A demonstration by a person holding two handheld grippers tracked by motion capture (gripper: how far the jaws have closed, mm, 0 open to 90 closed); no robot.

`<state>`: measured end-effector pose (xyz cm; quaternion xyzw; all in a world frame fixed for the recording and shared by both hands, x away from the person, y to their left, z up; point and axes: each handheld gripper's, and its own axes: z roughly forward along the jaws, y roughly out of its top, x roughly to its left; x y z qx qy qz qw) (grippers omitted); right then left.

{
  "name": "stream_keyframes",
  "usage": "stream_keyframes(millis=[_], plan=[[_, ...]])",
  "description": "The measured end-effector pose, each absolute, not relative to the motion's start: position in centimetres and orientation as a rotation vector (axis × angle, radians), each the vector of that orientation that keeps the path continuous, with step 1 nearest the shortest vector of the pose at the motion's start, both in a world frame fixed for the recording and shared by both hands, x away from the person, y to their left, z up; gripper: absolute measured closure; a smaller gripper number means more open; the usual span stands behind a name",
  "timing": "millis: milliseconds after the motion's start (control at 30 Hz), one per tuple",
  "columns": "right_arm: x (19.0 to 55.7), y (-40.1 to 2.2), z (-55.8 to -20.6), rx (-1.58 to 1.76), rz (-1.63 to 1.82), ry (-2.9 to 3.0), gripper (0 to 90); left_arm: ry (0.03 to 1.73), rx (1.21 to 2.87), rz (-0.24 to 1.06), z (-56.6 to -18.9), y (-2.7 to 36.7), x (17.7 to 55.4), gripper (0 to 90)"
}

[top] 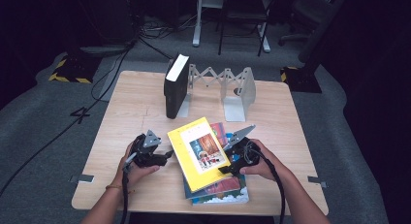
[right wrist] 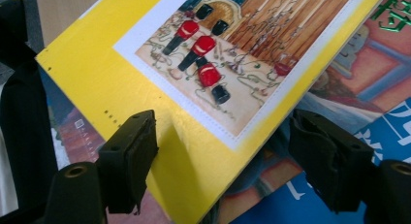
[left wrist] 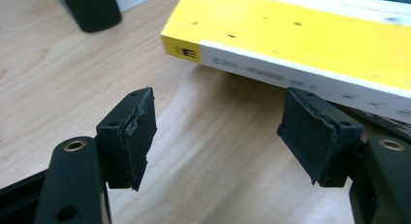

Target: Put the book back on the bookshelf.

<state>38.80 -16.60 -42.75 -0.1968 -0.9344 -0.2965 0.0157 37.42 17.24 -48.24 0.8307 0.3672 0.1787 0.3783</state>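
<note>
A yellow book (top: 198, 151) with a picture on its cover lies askew on top of a stack of books (top: 223, 190) at the front middle of the table. My left gripper (top: 167, 155) sits just left of it, open. In the left gripper view its jaws (left wrist: 218, 132) hold nothing, and the yellow book's spine (left wrist: 300, 35) runs just beyond the right jaw. My right gripper (top: 228, 153) is at the book's right side, open. In the right gripper view its jaws (right wrist: 223, 156) straddle the near corner of the yellow book (right wrist: 135, 88), the left jaw over the cover.
A black book (top: 175, 86) stands upright at the left end of a grey folding book rack (top: 237, 90) at the back of the wooden table (top: 131, 107). Colourful covers of the lower books (right wrist: 378, 136) show under the yellow one. Cables cross the floor to the left.
</note>
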Motion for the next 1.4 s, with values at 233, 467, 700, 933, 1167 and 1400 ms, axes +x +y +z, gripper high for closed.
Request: stream_keyframes(millis=[233, 467, 700, 933, 1167, 1400], plan=[[39.9, -15.4, -43.1, -0.620, -0.900, -2.894, 16.7, 0.928, 2.127, 0.479, -48.3, 17.4, 37.9, 30.6], [40.3, -14.9, -43.3, -0.609, -0.913, -2.897, 14.5, 0.937, 2.119, 0.464, -48.3, 17.6, 38.4, 30.2], [40.0, -15.6, -43.2, -0.575, -1.038, -2.877, 32.2, 0.915, 2.049, 0.445, -47.6, 17.9, 39.2, 33.2], [39.6, -15.2, -42.9, -0.558, -1.119, -2.888, 37.1, 0.882, 2.037, 0.399, -46.9, 17.8, 39.8, 35.1], [39.8, -14.8, -43.0, -0.571, -1.157, -2.890, 34.4, 0.888, 2.049, 0.391, -47.2, 17.9, 39.8, 35.5], [40.8, -14.3, -43.3, -0.643, -1.203, -2.819, 51.8, 0.877, 2.067, 0.411, -47.2, 17.9, 39.8, 33.9]])
